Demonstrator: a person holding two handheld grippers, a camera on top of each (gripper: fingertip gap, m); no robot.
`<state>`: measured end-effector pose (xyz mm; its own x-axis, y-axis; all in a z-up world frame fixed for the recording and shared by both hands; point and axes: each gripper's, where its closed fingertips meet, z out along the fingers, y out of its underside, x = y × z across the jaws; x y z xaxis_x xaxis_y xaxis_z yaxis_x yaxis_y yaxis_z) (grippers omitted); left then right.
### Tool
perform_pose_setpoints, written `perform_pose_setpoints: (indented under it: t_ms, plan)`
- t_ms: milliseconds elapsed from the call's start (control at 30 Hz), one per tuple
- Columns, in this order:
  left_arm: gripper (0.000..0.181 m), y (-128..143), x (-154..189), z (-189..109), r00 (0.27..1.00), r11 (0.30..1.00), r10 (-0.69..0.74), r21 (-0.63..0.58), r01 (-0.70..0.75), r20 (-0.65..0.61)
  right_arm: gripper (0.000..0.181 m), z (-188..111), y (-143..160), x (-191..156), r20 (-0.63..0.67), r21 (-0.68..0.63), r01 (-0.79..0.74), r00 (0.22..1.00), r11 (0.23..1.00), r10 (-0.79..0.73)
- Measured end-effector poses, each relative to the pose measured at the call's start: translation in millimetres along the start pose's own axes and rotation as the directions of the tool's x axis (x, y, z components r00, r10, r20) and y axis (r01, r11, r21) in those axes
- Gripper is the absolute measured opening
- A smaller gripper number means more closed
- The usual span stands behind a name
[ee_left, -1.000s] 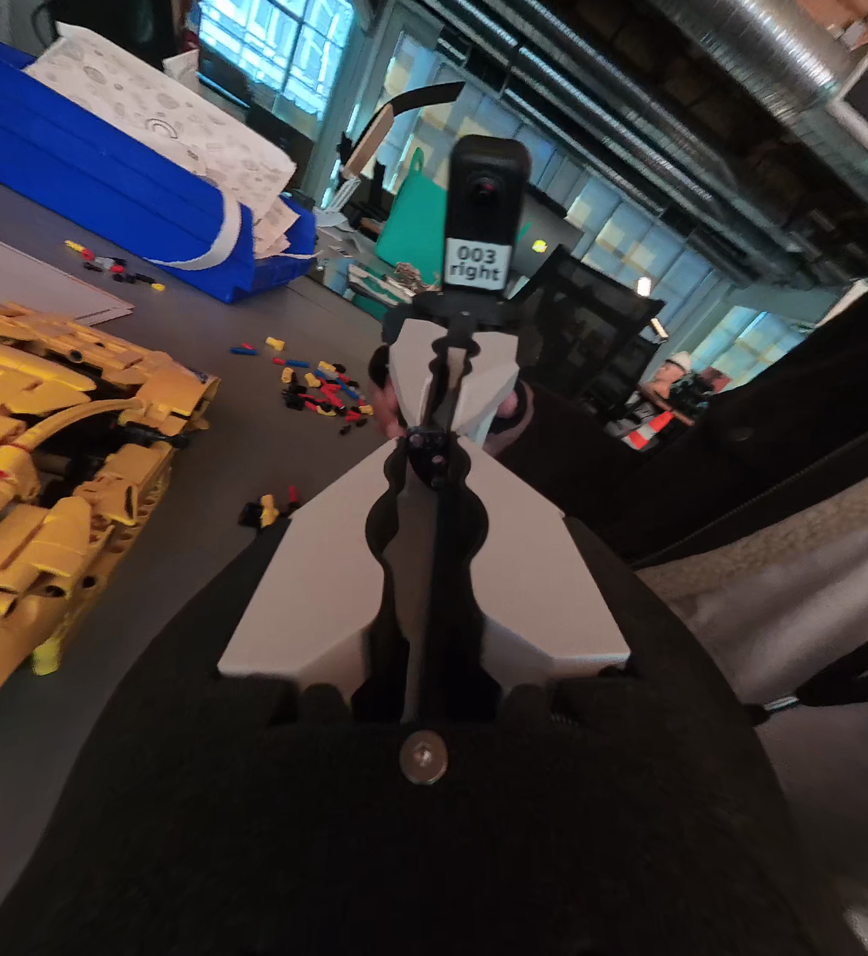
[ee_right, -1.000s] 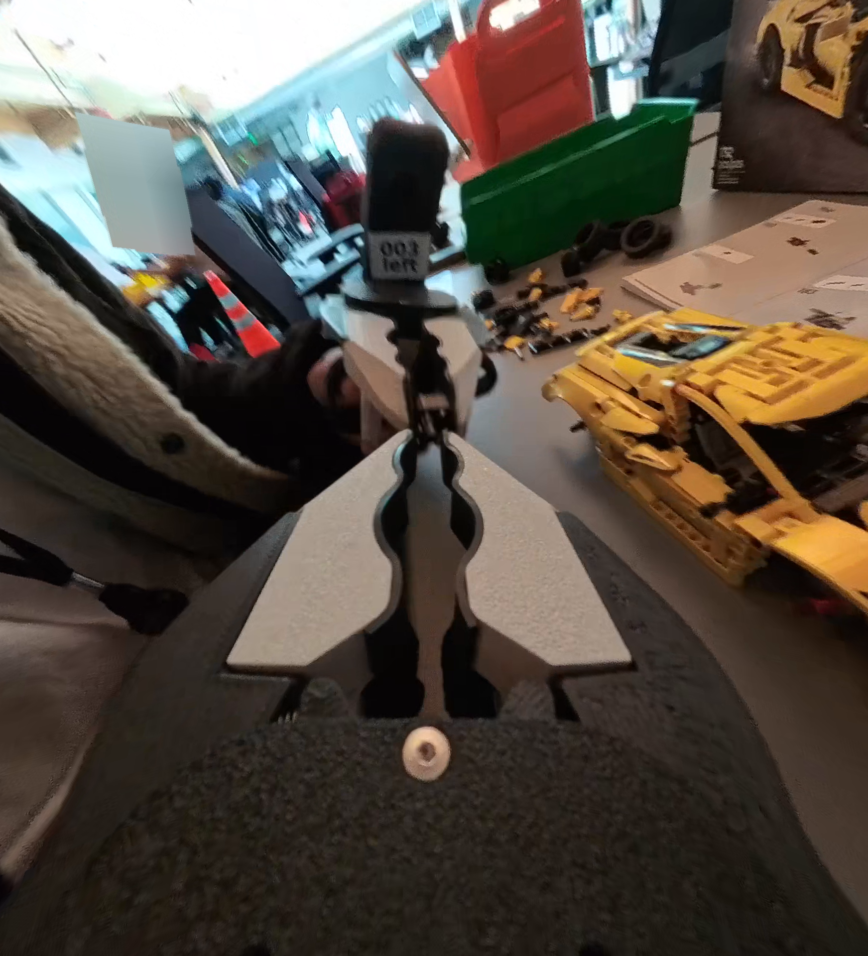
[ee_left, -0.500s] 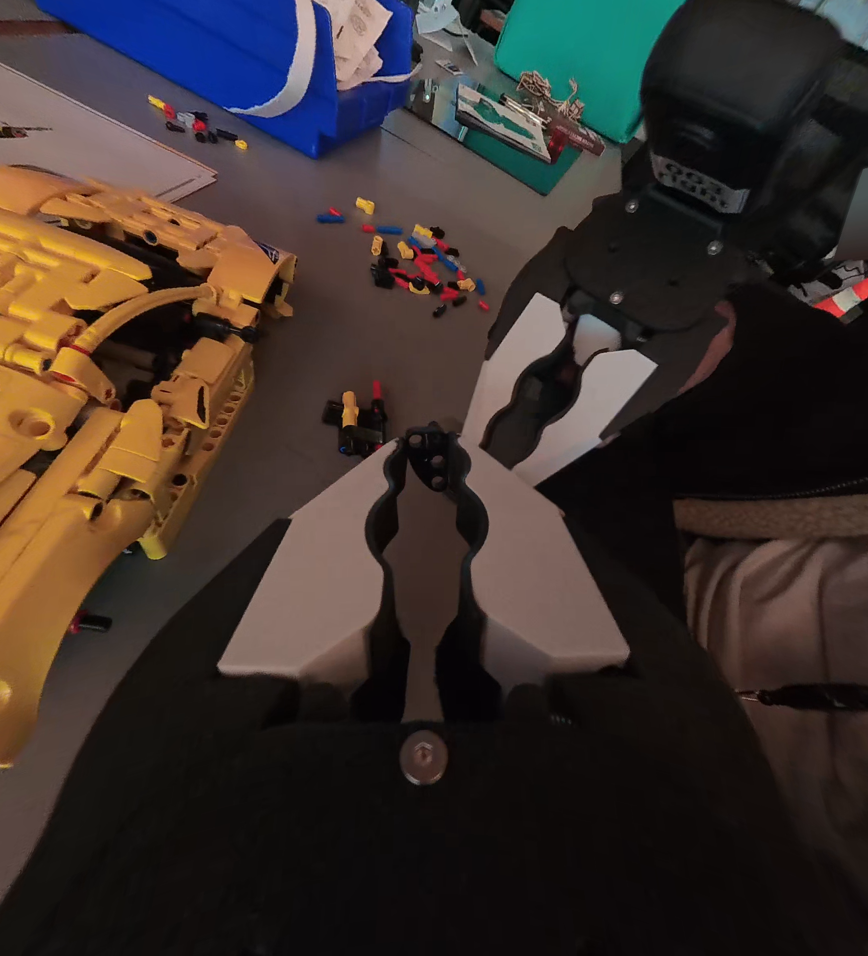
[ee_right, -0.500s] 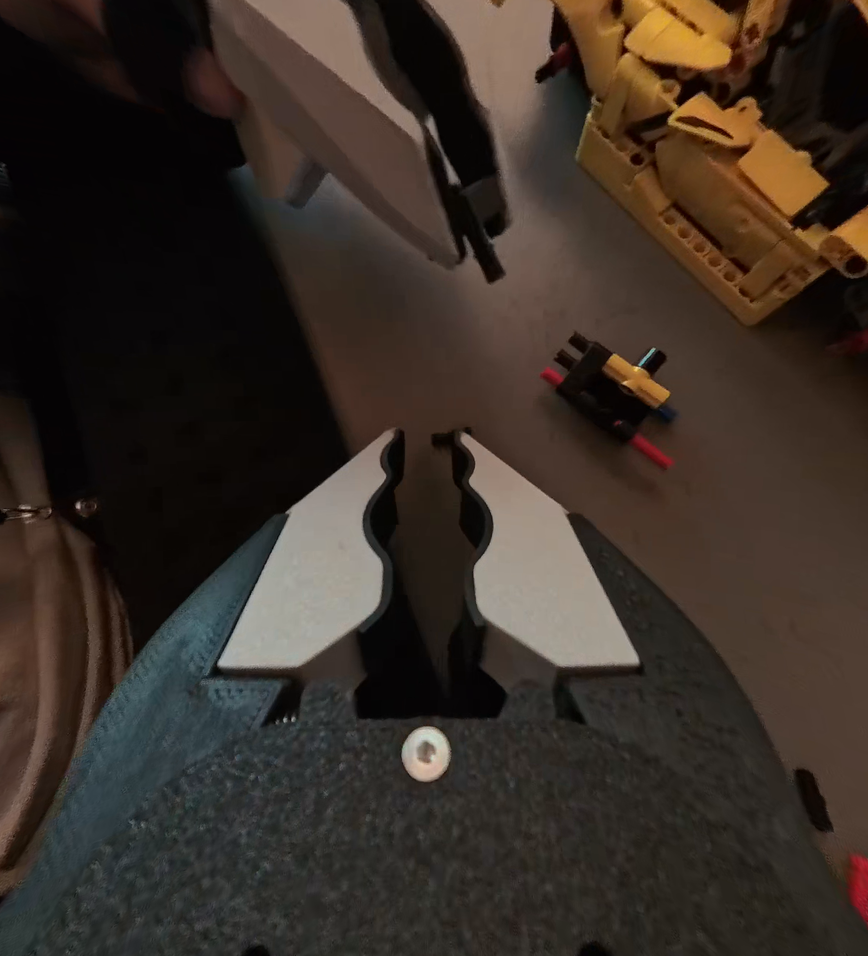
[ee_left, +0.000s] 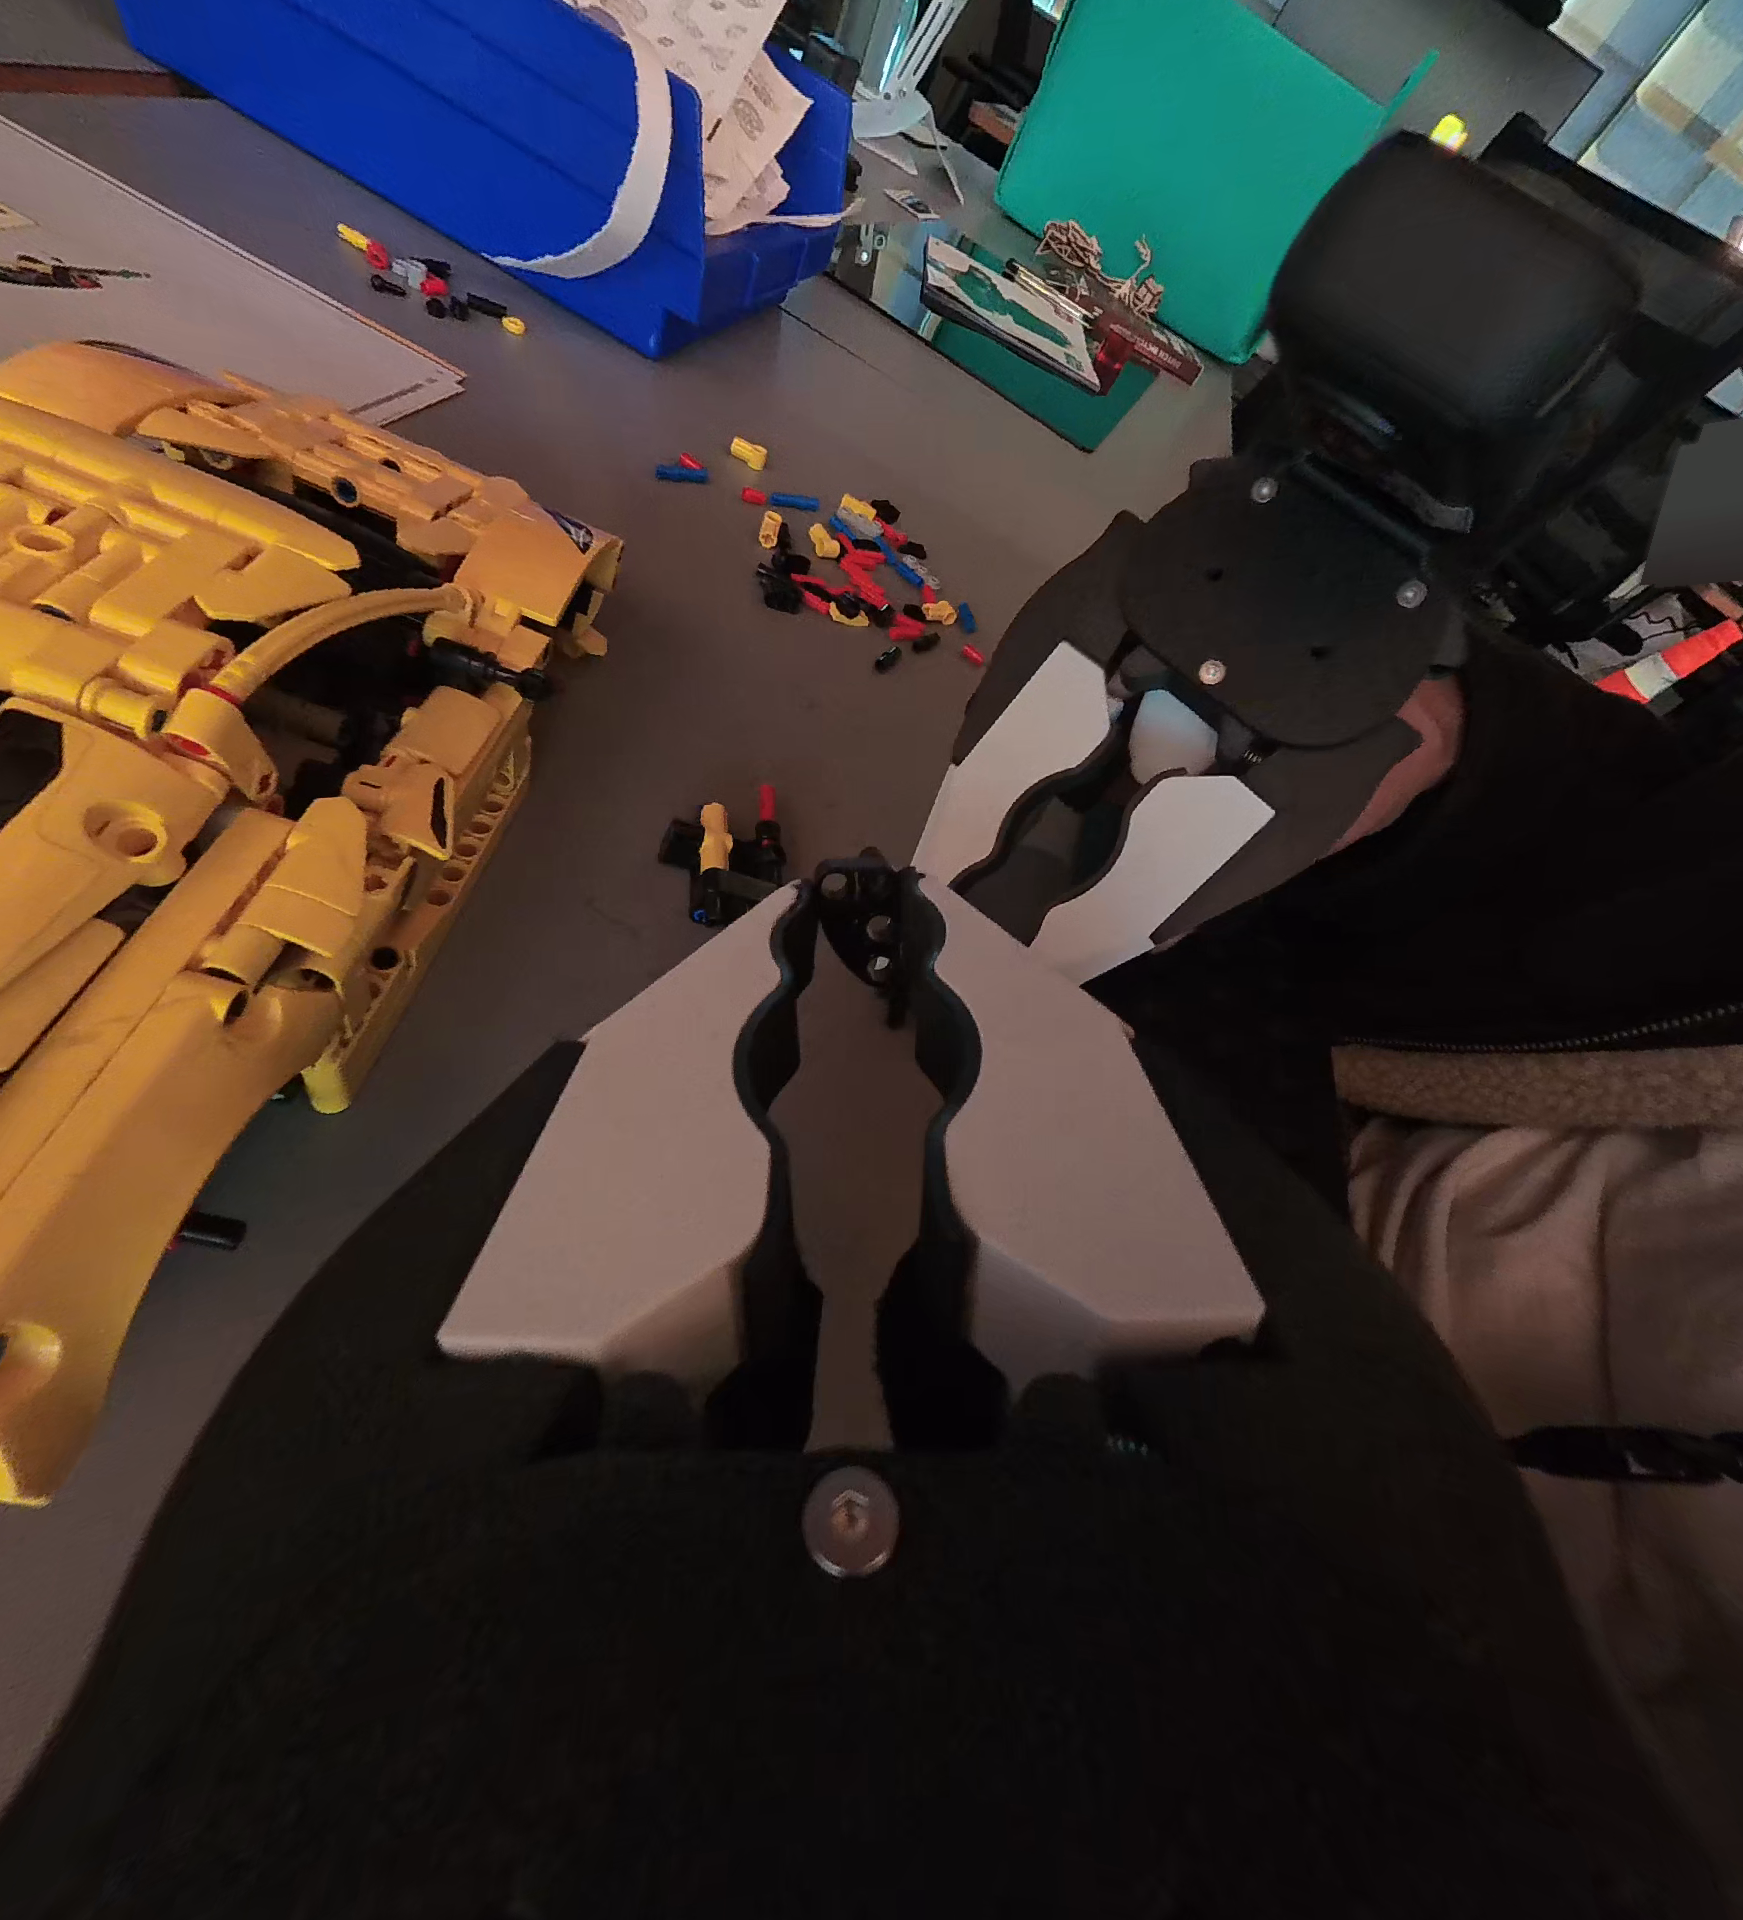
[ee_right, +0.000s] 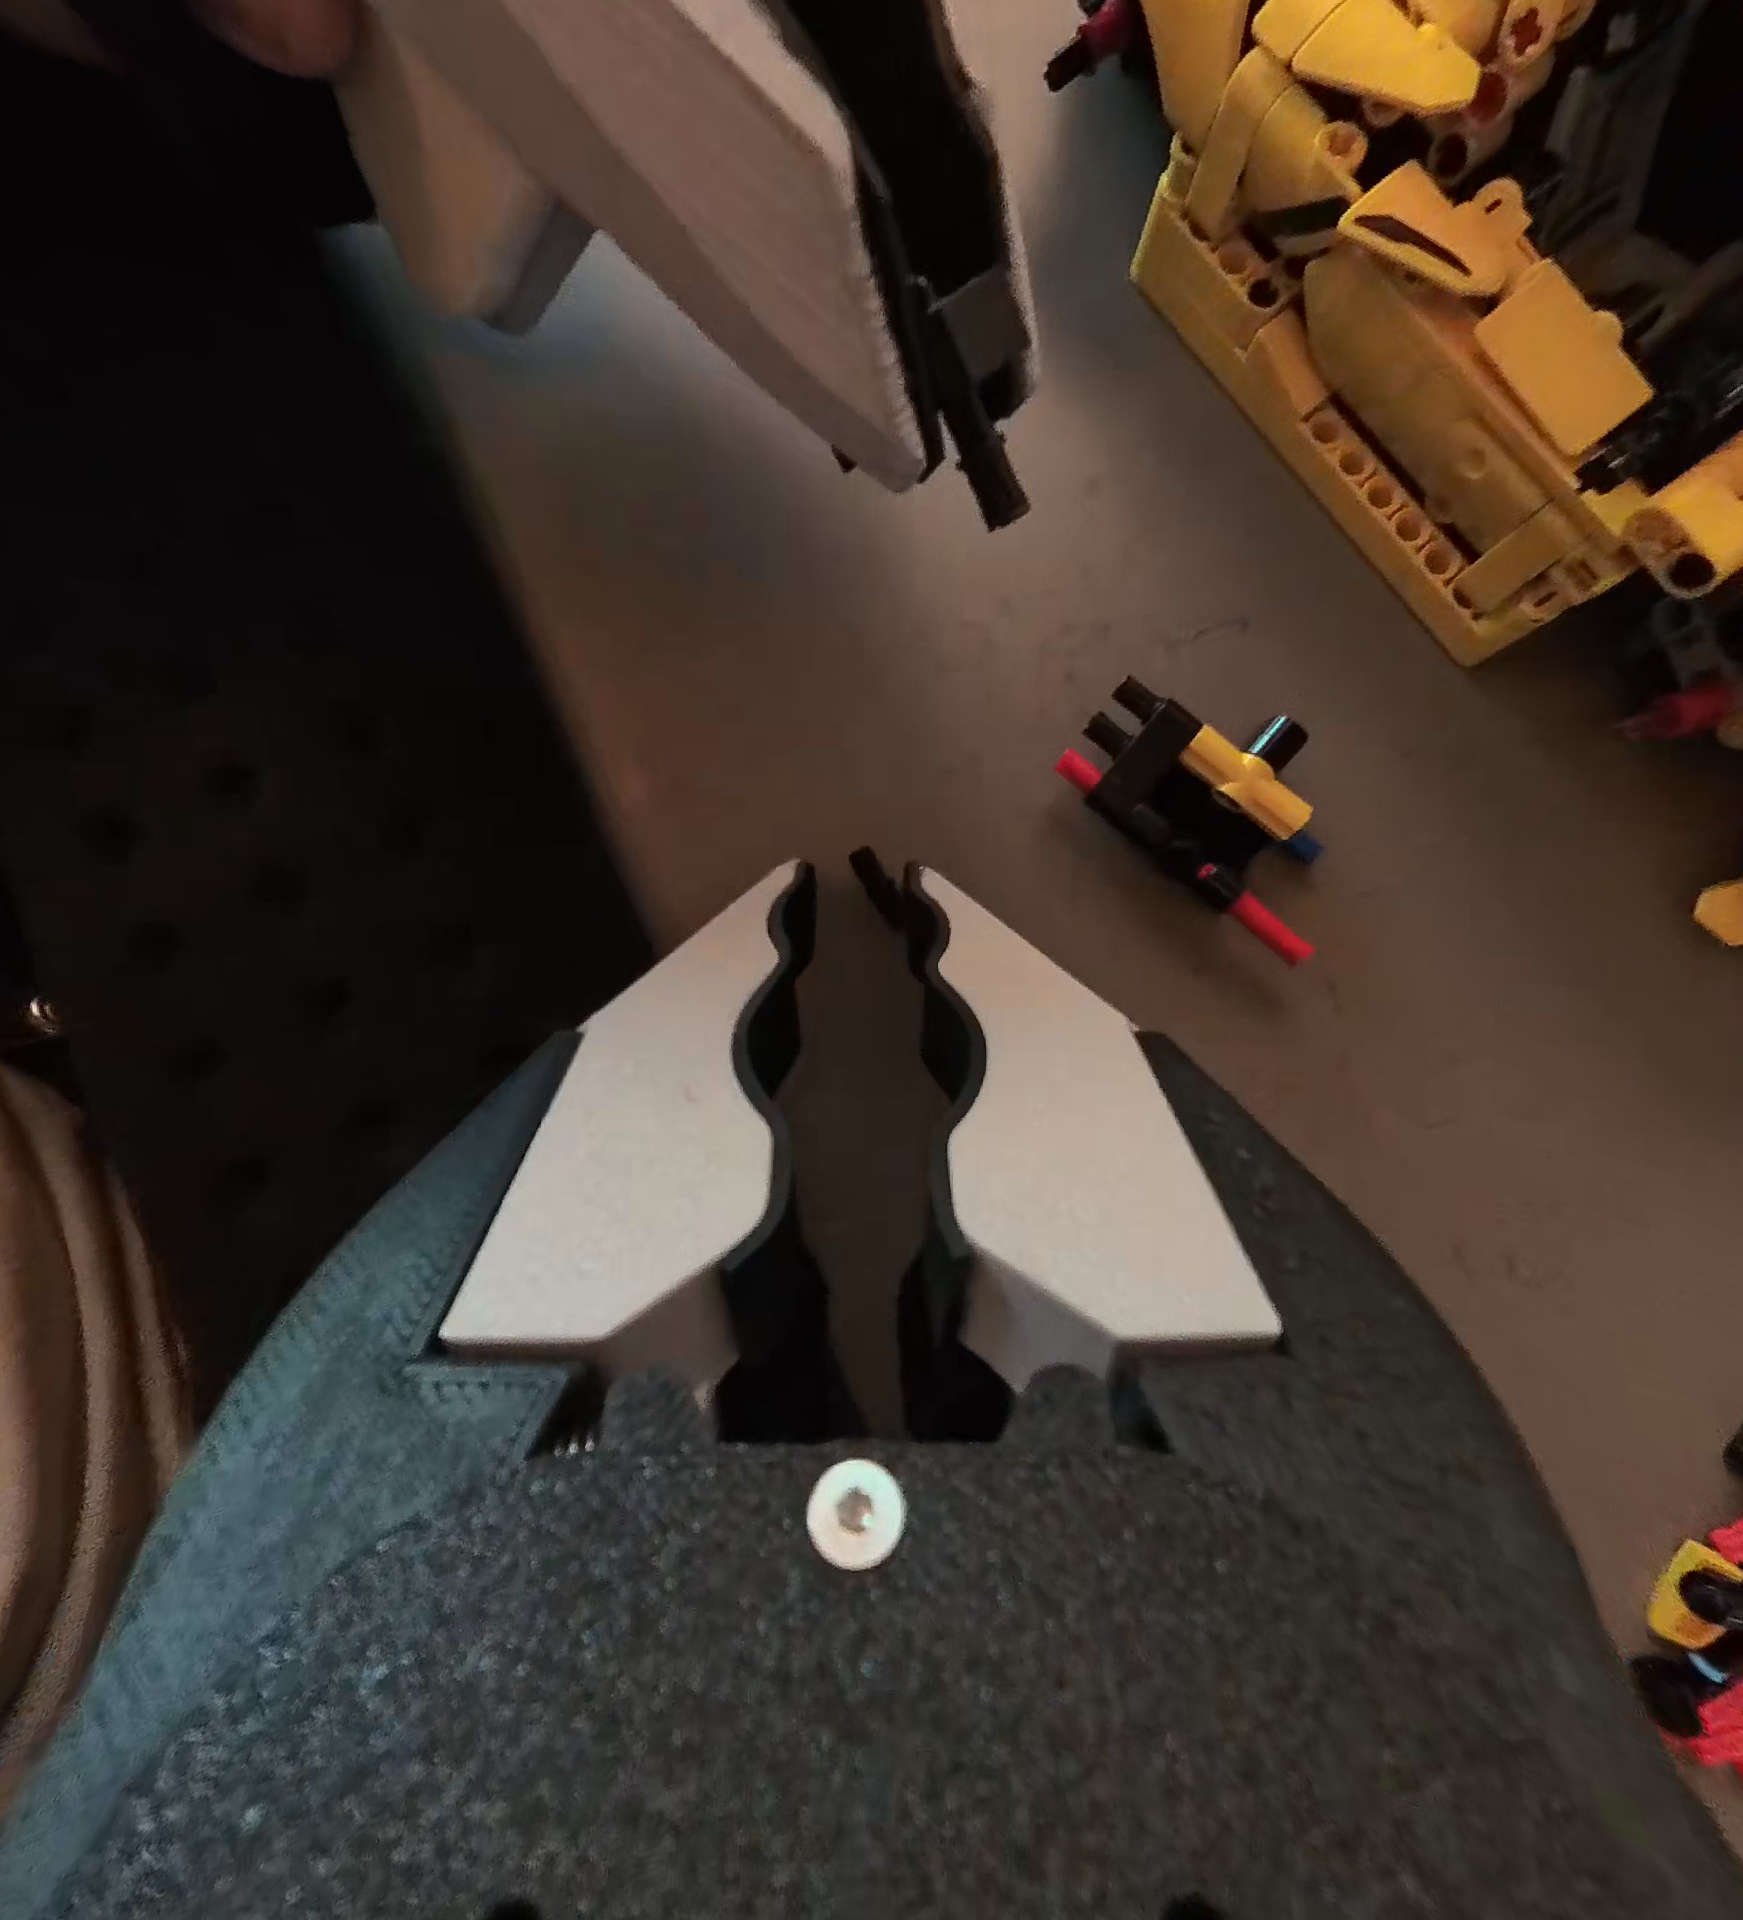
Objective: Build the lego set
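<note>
My left gripper (ee_left: 859, 902) is shut on a small black lego beam (ee_left: 865, 928) with round holes, held above the grey table. In the right wrist view the same beam (ee_right: 986, 483) sticks out of the left gripper's tips at the top. My right gripper (ee_right: 856, 881) hovers over the table with its jaws a narrow gap apart. A tiny black bit (ee_right: 872, 881) sits by its right fingertip. The right gripper also shows in the left wrist view (ee_left: 992, 914). A small black, yellow and red sub-assembly (ee_right: 1194, 805) lies on the table, also seen in the left wrist view (ee_left: 727, 847).
The large yellow lego car (ee_left: 171, 790) fills the left, and shows in the right wrist view (ee_right: 1469, 343). Loose small pieces (ee_left: 862, 566) lie beyond, some near the right gripper (ee_right: 1740, 1642). A blue bin (ee_left: 493, 135), an instruction sheet (ee_left: 171, 301) and a teal box (ee_left: 1189, 177) stand behind. There is about 8 cm between the tips of the two grippers.
The two grippers were tip to tip in mid-air and have drawn apart and tilted down toward the table. The right jaws have parted slightly. The left gripper keeps the black beam.
</note>
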<state>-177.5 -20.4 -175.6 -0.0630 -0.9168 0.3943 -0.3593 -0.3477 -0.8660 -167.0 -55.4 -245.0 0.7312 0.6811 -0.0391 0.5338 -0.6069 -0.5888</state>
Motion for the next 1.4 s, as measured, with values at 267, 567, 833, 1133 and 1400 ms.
perform_pose_setpoints:
  t_ms: [267, 567, 833, 1133, 1400]
  plan:
    - [0.015, -0.3, 0.8, -0.1, 1.000, 1.000, -0.007, 0.003, 0.007, -0.010, 0.014, -3.6, -1.1, 3.8, 0.097, 0.069, 0.179, 0.978, 0.981, -0.185]
    - [0.015, -3.8, -0.2, -2.4, 0.999, 0.999, -0.044, 0.025, 0.044, -0.029, 0.015, 0.4, -9.2, -7.1, 0.122, 0.124, 0.183, 0.973, 0.975, -0.198]
    - [0.015, -4.5, -1.0, -3.2, 0.999, 0.998, -0.046, 0.030, 0.047, -0.026, 0.016, 1.7, -7.4, -2.9, 0.074, 0.066, 0.187, 0.979, 0.980, -0.192]
    - [0.015, -3.1, -0.7, -2.4, 0.999, 0.999, -0.036, 0.023, 0.037, -0.022, 0.005, 5.3, -5.6, 3.2, 0.055, 0.097, 0.205, 0.976, 0.974, -0.211]
    - [0.015, -4.5, -1.6, -4.0, 0.999, 0.999, -0.041, 0.034, 0.042, -0.021, 0.004, -44.8, 2.1, 35.7, 0.030, 0.045, 0.190, 0.981, 0.981, -0.192]
